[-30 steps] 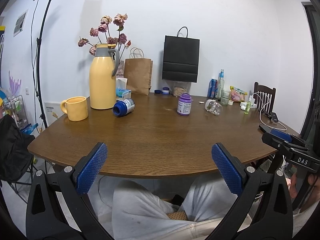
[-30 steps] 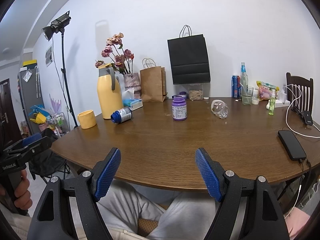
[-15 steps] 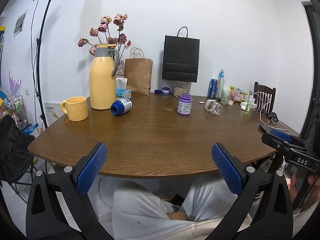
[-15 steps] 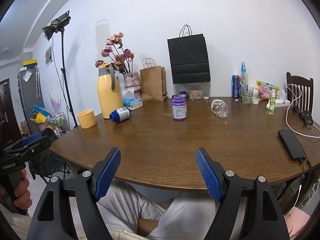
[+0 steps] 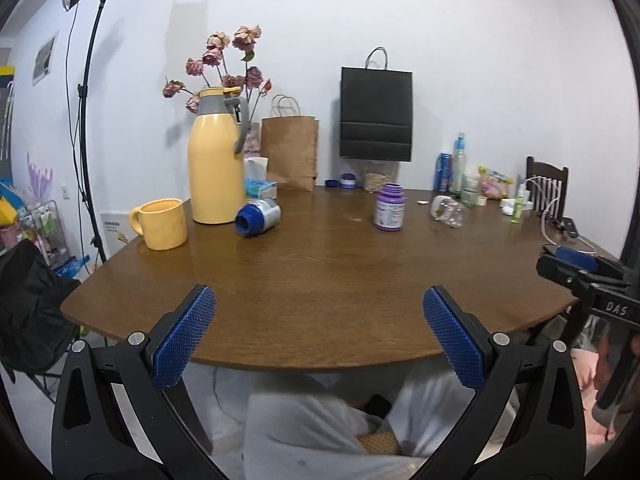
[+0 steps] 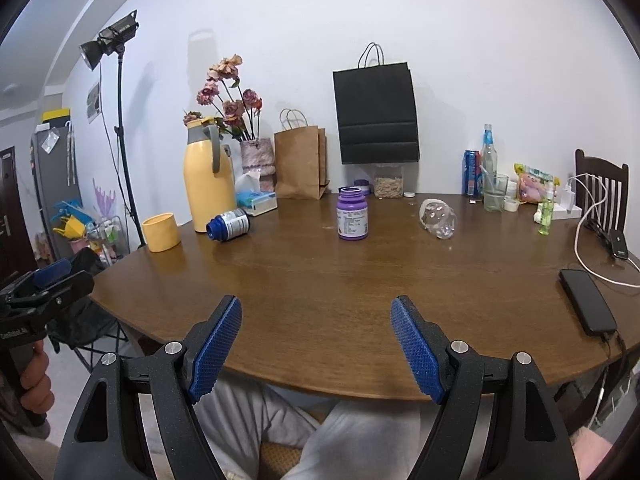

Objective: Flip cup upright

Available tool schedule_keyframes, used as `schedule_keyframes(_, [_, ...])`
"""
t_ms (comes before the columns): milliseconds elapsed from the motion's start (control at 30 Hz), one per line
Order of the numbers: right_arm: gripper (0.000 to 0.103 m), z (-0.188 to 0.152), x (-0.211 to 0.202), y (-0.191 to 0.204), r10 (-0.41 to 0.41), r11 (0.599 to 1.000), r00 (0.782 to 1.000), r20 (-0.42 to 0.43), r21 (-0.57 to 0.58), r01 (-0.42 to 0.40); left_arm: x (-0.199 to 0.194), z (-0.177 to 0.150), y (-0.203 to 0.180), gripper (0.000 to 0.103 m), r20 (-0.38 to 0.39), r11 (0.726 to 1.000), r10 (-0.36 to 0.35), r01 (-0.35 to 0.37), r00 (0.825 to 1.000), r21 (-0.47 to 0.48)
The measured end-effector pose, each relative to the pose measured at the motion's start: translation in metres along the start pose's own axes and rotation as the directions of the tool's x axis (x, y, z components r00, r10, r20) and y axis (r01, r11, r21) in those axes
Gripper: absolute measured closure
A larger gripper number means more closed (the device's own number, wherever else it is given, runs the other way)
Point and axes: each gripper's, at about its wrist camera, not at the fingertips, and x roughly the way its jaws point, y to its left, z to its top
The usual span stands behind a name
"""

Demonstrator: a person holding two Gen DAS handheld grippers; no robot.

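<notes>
A clear glass cup [image 6: 438, 219] lies on its side on the brown table [image 6: 360, 292], far right of centre; it also shows in the left wrist view [image 5: 448, 211]. My left gripper [image 5: 316, 334] is open and empty, held at the table's near edge, far from the cup. My right gripper [image 6: 316, 344] is open and empty, also at the near edge, well short of the cup. A yellow mug [image 5: 162, 224] stands upright at the far left.
A yellow thermos [image 5: 216, 160], a blue-capped bottle on its side [image 5: 258, 218] and a purple jar [image 6: 352, 213] stand on the table. Paper bags, bottles and a glass line the back. A phone [image 6: 588, 300] with cable lies at the right edge.
The blue-capped bottle on its side has rolled slightly back toward the thermos. Both grippers have stayed put and open.
</notes>
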Motion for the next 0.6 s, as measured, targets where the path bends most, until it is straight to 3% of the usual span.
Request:
schedule_keyframes(433, [0.021,0.046,0.049,0.005,0.005,0.999,1.0,0.027,-0.032,-0.004,0.05,0.031,0.029,0.0,0.009,0.996,0.078,-0.078,0.997,-0.041])
schedule_keyframes(600, [0.021,0.079,0.098,0.014,0.095,0.995,0.995,-0.028,-0.013,-0.095,0.066,0.045,0.056,0.0,0.021,0.985,0.15,-0.148,0.988,-0.088])
